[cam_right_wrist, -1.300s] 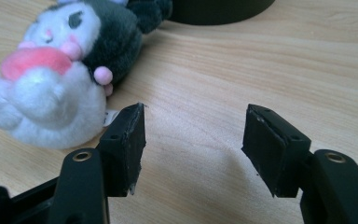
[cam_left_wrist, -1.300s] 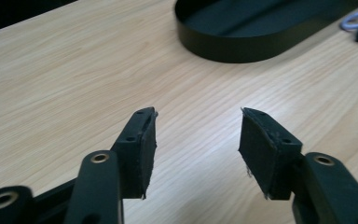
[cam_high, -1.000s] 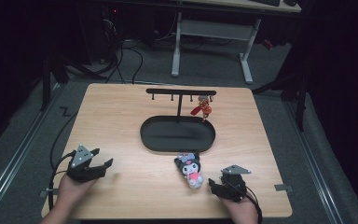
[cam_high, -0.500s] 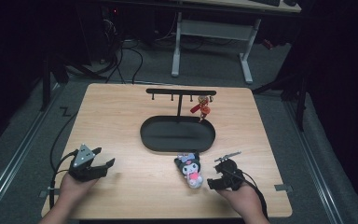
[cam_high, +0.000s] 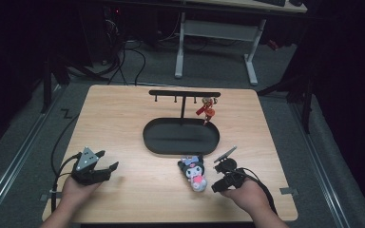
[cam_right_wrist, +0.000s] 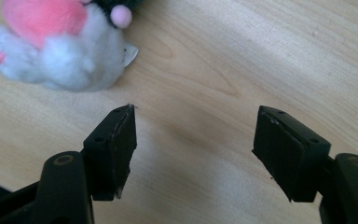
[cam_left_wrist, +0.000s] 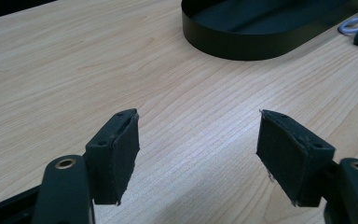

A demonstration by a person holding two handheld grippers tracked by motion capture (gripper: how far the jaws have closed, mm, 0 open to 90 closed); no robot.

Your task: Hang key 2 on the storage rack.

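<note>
A light wooden tabletop [cam_high: 123, 118] is seen from above, with a black oval tray [cam_high: 180, 137] set near its middle and a black T-shaped hook rack [cam_high: 184, 95] rising from the tray's far side. A small red and gold charm [cam_high: 206, 108] is hung from the rack's right end. A plush toy [cam_high: 193, 172] with a dark head, white body and pink patch is laid on the tabletop just in front of the tray's near right rim. The left tool [cam_high: 105, 166] is held low over the near left part of the tabletop, its jaws spread wide with nothing between them; in the left gripper view, bare wood is framed by the jaws and the tray [cam_left_wrist: 261, 28] is seen beyond. The right tool [cam_high: 215, 178] is held just to the right of the plush toy, tilted on its side, its jaws likewise parted and empty. In the right gripper view, the plush toy [cam_right_wrist: 60, 46] is shown lying near the left jaw, apart from it.
</note>
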